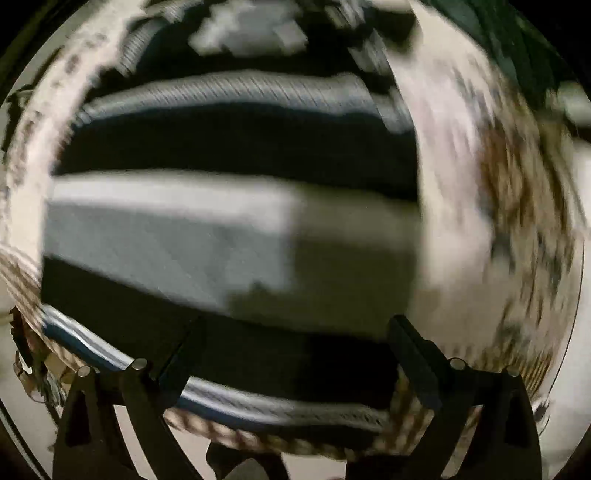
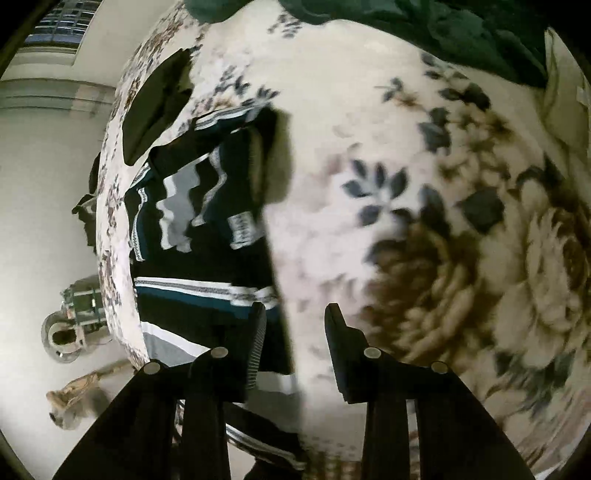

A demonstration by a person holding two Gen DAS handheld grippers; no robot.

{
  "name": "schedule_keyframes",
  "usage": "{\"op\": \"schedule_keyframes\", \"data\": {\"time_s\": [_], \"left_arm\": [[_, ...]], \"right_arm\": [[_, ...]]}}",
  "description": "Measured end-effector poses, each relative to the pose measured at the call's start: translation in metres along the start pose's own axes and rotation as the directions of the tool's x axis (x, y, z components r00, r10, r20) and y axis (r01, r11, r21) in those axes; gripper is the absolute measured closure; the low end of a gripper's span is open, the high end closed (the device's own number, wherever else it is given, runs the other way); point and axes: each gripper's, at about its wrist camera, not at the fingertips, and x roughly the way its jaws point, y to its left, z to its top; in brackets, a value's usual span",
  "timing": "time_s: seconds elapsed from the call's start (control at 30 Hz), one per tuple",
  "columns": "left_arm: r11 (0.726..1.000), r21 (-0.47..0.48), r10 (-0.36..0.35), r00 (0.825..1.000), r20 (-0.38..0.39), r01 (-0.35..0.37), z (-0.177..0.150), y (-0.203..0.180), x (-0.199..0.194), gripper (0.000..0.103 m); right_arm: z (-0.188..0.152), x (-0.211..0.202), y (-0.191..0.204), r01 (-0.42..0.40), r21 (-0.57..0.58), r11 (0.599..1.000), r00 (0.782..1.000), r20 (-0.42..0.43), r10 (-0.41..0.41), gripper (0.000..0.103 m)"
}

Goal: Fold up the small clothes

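Left tongs (image 1: 295, 354) spread wide over the striped sweater (image 1: 221, 236), which lies on the floral bedspread (image 1: 461, 221), view blurred. Right tongs (image 2: 295, 332) also apart, holding nothing, left finger (image 2: 255, 343) over the sweater's edge, a dark garment (image 2: 155, 103) lying beyond.

We see a floral bedspread (image 2: 369, 155) carrying a striped sweater (image 2: 207, 229) at left, a black garment (image 2: 155, 110) beyond it, and green fabric (image 2: 424, 26) far off.

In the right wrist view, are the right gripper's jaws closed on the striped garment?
No, the right gripper has its jaws apart with nothing between them, beside the striped garment lying on the floral blanket.
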Motion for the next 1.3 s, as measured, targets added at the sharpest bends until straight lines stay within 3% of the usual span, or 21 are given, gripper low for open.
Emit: {"op": "schedule_keyframes", "data": {"time_s": [0.1, 0.23, 0.33, 0.37, 0.47, 0.5, 0.53, 0.57, 0.6, 0.63, 0.67, 0.7, 0.93, 1.13, 1.23, 1.3], "left_arm": [[0.999, 0.047, -0.014, 0.998, -0.059, 0.017, -0.024, -0.032, 0.033, 0.004], [0.996, 0.089, -0.01, 0.998, -0.06, 0.015, -0.033, -0.058, 0.057, 0.004], [0.993, 0.112, 0.026, 0.998, -0.055, -0.019, -0.029, -0.072, 0.073, 0.004], [0.994, 0.11, 0.033, 0.998, -0.055, -0.027, -0.027, -0.073, 0.076, 0.004], [0.996, 0.078, 0.045, 0.998, -0.034, -0.042, -0.017, -0.072, 0.083, 0.007], [0.997, 0.068, 0.047, 0.999, -0.012, -0.046, -0.013, -0.071, 0.081, 0.01], [0.997, 0.062, 0.054, 0.999, 0.005, -0.054, -0.01, -0.07, 0.079, 0.028], [0.997, 0.056, 0.053, 0.998, 0.025, -0.055, -0.007, -0.068, 0.075, 0.054], [0.998, 0.042, 0.05, 0.998, 0.04, -0.052, -0.004, -0.064, 0.071, 0.07], [0.999, 0.025, 0.044, 0.998, 0.049, -0.046, -0.003, -0.06, 0.067, 0.098], [1.0, -0.009, 0.01, 0.998, 0.062, -0.009, 0.0, -0.051, 0.06, 0.098], [0.999, -0.032, -0.011, 0.997, 0.074, 0.014, 0.001, -0.043, 0.054, 0.098], [0.979, -0.19, -0.039, 0.98, 0.194, 0.077, -0.002, 0.025, -0.016, 0.099], [0.921, -0.358, -0.056, 0.963, 0.265, 0.152, -0.025, 0.092, -0.064, 0.099], [0.903, -0.399, -0.041, 0.956, 0.292, 0.161, -0.036, 0.119, -0.072, 0.099], [0.879, -0.443, -0.038, 0.952, 0.303, 0.176, -0.044, 0.16, -0.073, 0.099]], "right_arm": [[0.032, 0.011, -0.032, -0.024, 0.032, 0.999, 1.0, -0.012, 0.025, 0.064], [0.089, 0.038, -0.041, -0.057, 0.042, 0.997, 0.998, -0.037, 0.059, 0.057], [0.139, 0.074, -0.035, -0.138, 0.052, 0.989, 0.985, -0.094, 0.142, 0.027], [0.15, 0.085, -0.035, -0.172, 0.073, 0.982, 0.978, -0.104, 0.179, 0.022], [0.183, 0.122, -0.027, -0.24, 0.133, 0.962, 0.96, -0.113, 0.255, 0.022], [0.189, 0.132, -0.023, -0.245, 0.15, 0.958, 0.958, -0.114, 0.263, 0.022], [0.193, 0.139, -0.02, -0.252, 0.163, 0.954, 0.956, -0.111, 0.271, 0.022], [0.199, 0.149, -0.015, -0.256, 0.174, 0.951, 0.954, -0.113, 0.278, 0.022], [0.201, 0.153, -0.011, -0.253, 0.18, 0.951, 0.956, -0.105, 0.274, 0.022], [0.203, 0.154, -0.008, -0.259, 0.182, 0.949, 0.956, -0.092, 0.279, 0.023], [0.205, 0.153, 0.0, -0.273, 0.16, 0.949, 0.954, -0.079, 0.288, 0.049], [0.206, 0.151, 0.006, -0.254, 0.134, 0.958, 0.961, -0.075, 0.266, 0.1], [0.21, 0.114, 0.055, -0.176, 0.017, 0.984, 0.982, -0.062, 0.177, 0.098], [0.204, 0.078, 0.129, -0.132, -0.11, 0.985, 0.99, -0.063, 0.126, 0.098], [0.203, 0.07, 0.177, -0.102, -0.172, 0.98, 0.994, -0.047, 0.095, 0.098], [0.202, 0.074, 0.215, -0.103, -0.196, 0.975, 0.994, -0.045, 0.096, 0.098]]}}
